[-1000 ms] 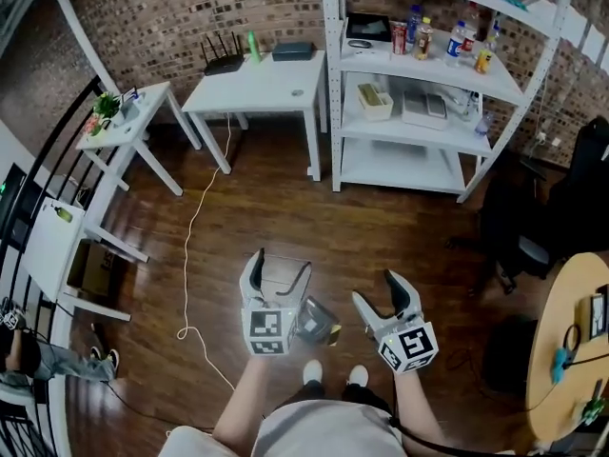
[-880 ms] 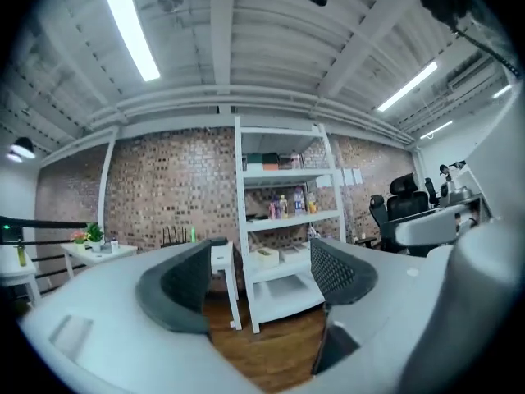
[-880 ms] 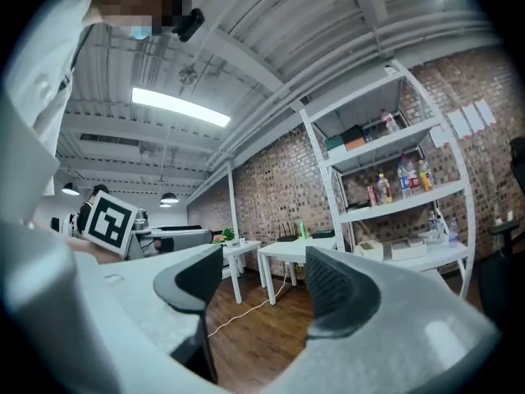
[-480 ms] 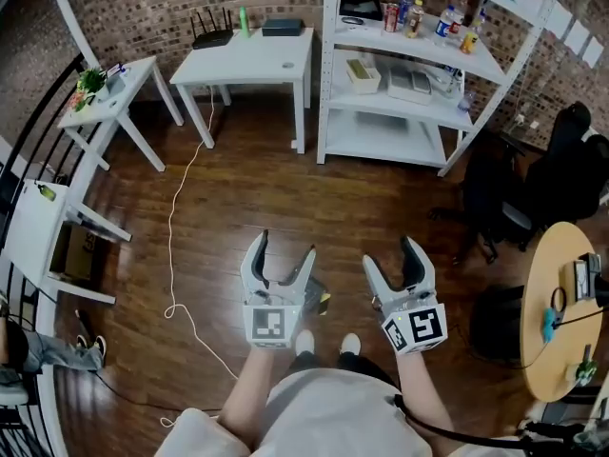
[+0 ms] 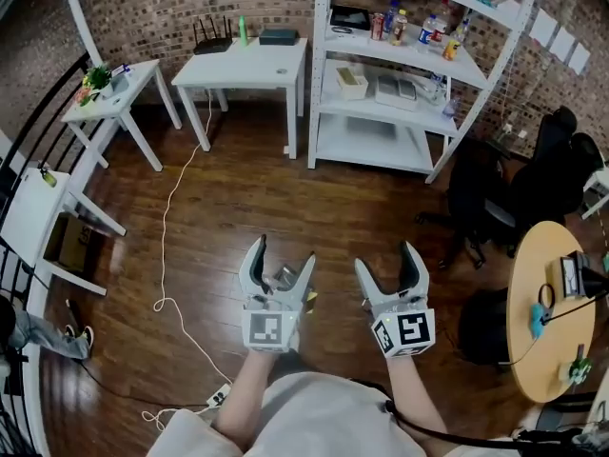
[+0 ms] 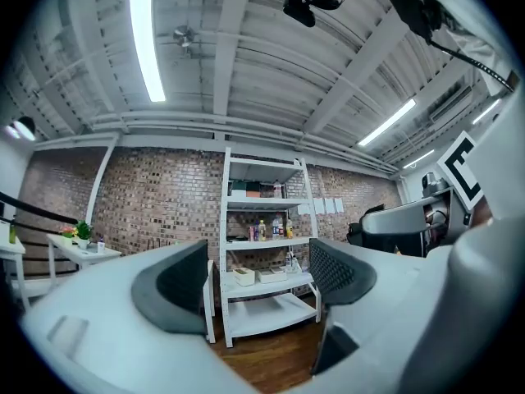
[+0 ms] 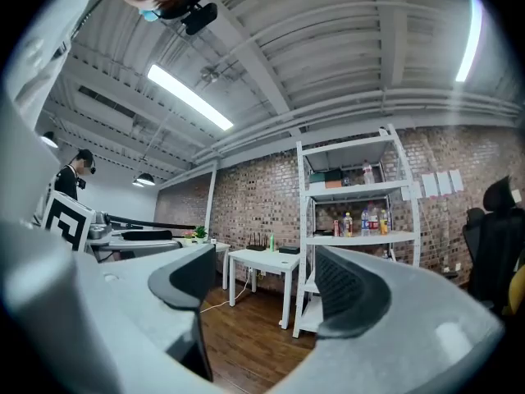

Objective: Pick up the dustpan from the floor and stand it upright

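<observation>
Wooden floor (image 5: 285,198), dustpan (image 5: 285,277) below opening, empty left tongs (image 5: 282,251)

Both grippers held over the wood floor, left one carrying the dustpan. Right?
Not quite: the left gripper carries nothing. The left gripper view shows its jaws opening, with only the white shelf and the wood floor beyond them. The rest holds.

The person wears a pale short-sleeved shirt (image 5: 314,417); a black cable (image 5: 428,434) runs beside it.
</observation>
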Action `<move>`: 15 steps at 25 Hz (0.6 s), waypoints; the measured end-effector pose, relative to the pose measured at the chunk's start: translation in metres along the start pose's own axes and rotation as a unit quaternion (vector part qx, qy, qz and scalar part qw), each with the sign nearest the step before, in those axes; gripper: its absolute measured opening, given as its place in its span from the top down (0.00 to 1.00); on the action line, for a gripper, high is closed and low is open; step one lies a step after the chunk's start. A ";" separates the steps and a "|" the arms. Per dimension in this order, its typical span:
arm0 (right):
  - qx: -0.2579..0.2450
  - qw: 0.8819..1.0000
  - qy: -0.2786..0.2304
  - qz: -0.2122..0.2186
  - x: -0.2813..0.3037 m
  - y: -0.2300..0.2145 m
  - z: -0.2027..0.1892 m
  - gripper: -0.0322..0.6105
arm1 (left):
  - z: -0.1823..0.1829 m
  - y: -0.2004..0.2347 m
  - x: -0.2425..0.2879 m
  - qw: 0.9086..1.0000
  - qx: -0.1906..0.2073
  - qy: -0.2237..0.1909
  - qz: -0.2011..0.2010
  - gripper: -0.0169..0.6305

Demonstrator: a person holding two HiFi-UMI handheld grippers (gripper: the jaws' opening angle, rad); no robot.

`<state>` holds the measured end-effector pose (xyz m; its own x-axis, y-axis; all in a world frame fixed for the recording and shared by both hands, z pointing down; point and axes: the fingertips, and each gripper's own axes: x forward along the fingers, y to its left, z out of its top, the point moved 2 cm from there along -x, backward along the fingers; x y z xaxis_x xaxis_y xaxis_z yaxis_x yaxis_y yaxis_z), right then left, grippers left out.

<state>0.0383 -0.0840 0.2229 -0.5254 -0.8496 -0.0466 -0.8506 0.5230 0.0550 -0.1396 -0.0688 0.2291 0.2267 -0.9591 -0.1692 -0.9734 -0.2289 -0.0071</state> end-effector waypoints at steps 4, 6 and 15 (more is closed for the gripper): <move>-0.002 0.999 0.006 0.039 -0.056 0.001 -0.001 0.39 | 0.006 -0.051 -0.044 0.999 0.008 0.005 0.034 0.36; 0.006 0.998 0.024 0.054 -0.096 -0.001 -0.014 0.39 | 0.000 -0.088 -0.073 0.998 0.002 0.013 0.056 0.37; 0.011 0.997 0.041 0.071 -0.177 -0.011 -0.023 0.39 | -0.005 -0.174 -0.161 0.994 -0.009 0.065 0.092 0.39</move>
<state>0.1417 0.0590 0.2534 -0.6380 -0.7689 0.0410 -0.7682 0.6393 0.0339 -0.0063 0.1248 0.2629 0.0484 -0.9981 -0.0381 -0.9983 -0.0495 0.0291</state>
